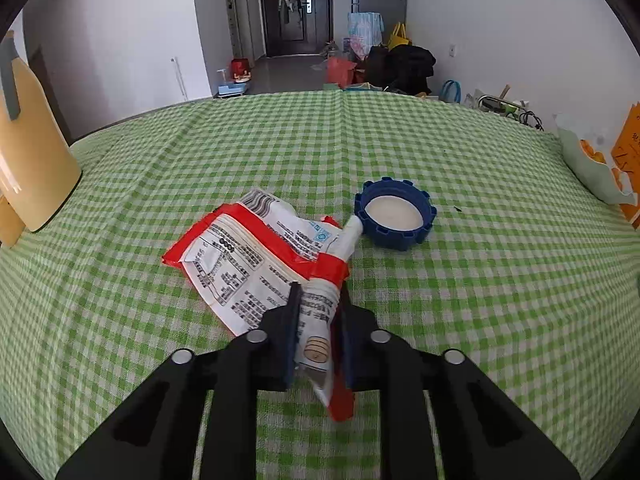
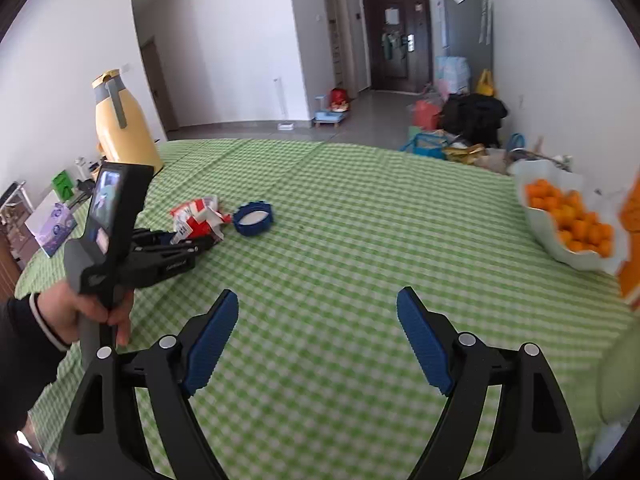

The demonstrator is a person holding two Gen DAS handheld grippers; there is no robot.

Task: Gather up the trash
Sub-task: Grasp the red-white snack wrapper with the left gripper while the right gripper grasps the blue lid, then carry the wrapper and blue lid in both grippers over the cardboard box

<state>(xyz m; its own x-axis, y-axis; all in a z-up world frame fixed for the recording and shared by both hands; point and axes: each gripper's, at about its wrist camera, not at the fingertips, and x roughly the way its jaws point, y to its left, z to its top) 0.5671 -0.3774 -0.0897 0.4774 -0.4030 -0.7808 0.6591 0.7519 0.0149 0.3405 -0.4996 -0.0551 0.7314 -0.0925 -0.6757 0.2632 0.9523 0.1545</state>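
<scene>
Green-white checked tablecloth (image 1: 480, 280) — red-white wrapper (image 1: 256, 248), blue cap (image 1: 394, 236), yellow jug (image 2: 120, 128).

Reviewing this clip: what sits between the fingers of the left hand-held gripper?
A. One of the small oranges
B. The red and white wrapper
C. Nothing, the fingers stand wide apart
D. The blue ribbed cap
B: in the left wrist view the left hand-held gripper has its blue pads pressed on the near end of the red and white wrapper, while the blue ribbed cap lies free on the tablecloth beside it.
</scene>
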